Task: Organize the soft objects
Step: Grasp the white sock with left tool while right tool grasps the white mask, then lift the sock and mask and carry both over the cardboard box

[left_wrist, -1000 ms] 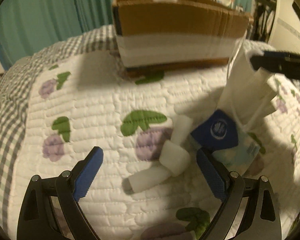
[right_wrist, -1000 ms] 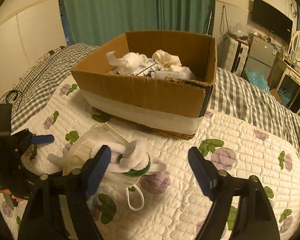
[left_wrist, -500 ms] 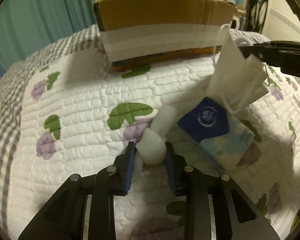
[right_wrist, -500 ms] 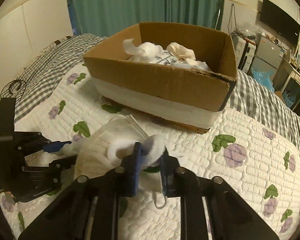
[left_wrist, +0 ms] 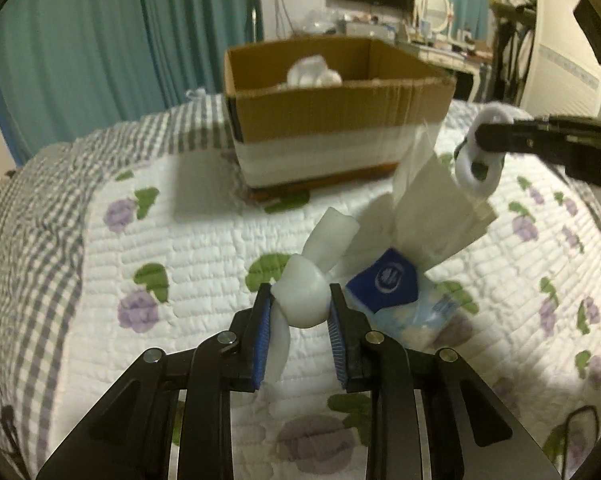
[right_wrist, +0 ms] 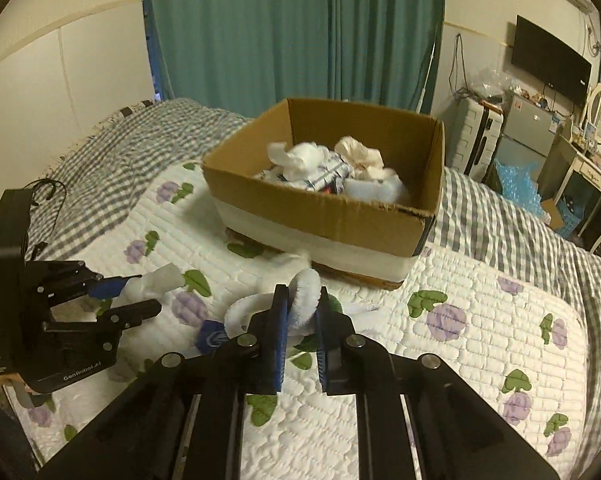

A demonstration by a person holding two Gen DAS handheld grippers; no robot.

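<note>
The left claw (left_wrist: 299,312) pinched a knotted white cloth (left_wrist: 304,296) low in the frame. The right claw (right_wrist: 302,318) gripped a fluffy white ring (right_wrist: 305,300), partly hiding it. The box (right_wrist: 332,216) sat behind on the bed (right_wrist: 480,320).

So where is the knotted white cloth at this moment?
The knotted white cloth is clamped in the left gripper, above the quilt, just left of the blue tissue pack.

Black tongs (left_wrist: 299,312), blue ribbed pads (left_wrist: 262,320), silver screws.
</note>
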